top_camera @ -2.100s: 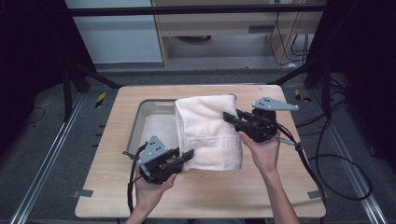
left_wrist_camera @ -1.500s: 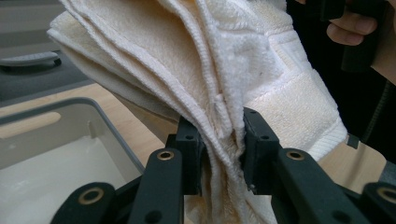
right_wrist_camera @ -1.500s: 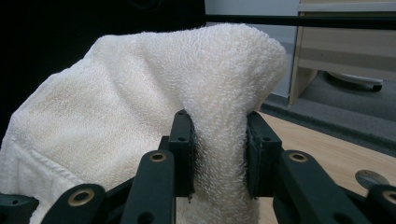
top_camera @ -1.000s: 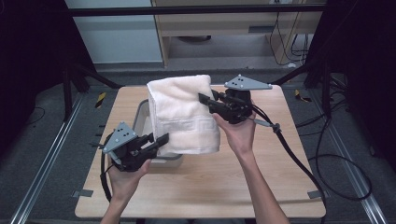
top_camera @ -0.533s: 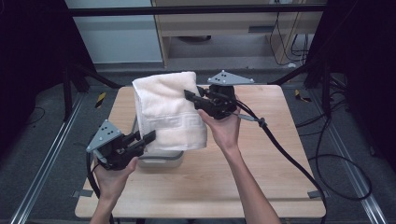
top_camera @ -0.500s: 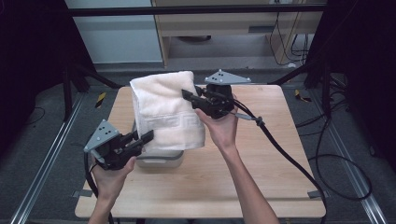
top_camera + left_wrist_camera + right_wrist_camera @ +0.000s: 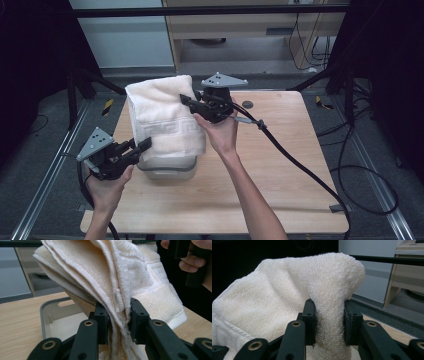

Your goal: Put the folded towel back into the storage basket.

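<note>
Wooden table (image 7: 280, 190) first, and on it sits a grey bin (image 7: 167, 167) — that bin is the thing to look from. Nearest to the person, just left of the bin, is the left gripper (image 7: 139, 148). Its jaws are pinching the low edge of a folded cream towel (image 7: 165, 120). In the left gripper view you can see the folded layers of the towel (image 7: 120, 277) squeezed tight between the two black pads, with the open bin (image 7: 50, 312) right below and behind them.

A bit farther back, above the far right side of the bin, is the right gripper (image 7: 187, 100). It is pinching the towel too, up high near the top fold. In the right gripper view a thick fold of towel (image 7: 312, 285) goes down between its pads, and they press on it from both sides.

So the towel is up in the air, held by both grippers, and it hangs over the bin. Its bottom part droops down in front of the bin and hides most of the opening. I cannot tell if any of it rests inside yet.

How far along? The picking up is done — the towel is off the table and over the bin. It looks like what is left is to lower it in, tuck it so it fits, and let go with both grippers.

Behind the bin, far off, is a tan cabinet (image 7: 240, 30) on the floor.
</note>
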`<action>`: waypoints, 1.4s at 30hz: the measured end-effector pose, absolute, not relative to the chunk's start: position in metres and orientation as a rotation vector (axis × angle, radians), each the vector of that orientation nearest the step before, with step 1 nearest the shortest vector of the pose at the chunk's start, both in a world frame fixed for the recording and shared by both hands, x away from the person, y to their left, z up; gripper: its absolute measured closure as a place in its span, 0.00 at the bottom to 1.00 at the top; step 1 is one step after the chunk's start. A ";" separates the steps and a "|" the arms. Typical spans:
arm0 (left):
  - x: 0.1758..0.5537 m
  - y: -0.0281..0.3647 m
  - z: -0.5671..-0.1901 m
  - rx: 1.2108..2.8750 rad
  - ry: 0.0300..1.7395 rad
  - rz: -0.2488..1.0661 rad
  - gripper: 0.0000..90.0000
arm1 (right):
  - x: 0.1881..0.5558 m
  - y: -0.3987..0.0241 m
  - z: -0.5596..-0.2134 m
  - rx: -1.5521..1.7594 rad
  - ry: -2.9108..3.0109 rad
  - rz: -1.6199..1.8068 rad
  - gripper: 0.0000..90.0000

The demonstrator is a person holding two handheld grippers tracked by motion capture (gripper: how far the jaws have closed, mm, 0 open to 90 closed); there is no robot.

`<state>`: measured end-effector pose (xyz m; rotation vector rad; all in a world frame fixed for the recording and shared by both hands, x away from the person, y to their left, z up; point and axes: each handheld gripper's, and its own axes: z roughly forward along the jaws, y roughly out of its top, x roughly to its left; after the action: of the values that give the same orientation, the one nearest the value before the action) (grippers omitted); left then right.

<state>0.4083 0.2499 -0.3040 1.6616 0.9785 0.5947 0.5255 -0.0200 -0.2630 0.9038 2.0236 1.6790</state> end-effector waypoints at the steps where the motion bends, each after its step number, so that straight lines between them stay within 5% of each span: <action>1: 0.409 0.251 -0.304 1.662 0.982 0.599 0.79 | 0.527 -0.018 -0.264 0.905 2.026 1.679 0.76; 42: 0.451 0.284 -0.350 1.760 1.186 0.662 0.79 | 0.584 0.041 -0.344 1.051 2.115 1.641 0.76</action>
<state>0.4514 0.2842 -0.3497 1.7599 1.1857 0.6621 0.5845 0.0413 -0.3438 1.0507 2.1150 1.6412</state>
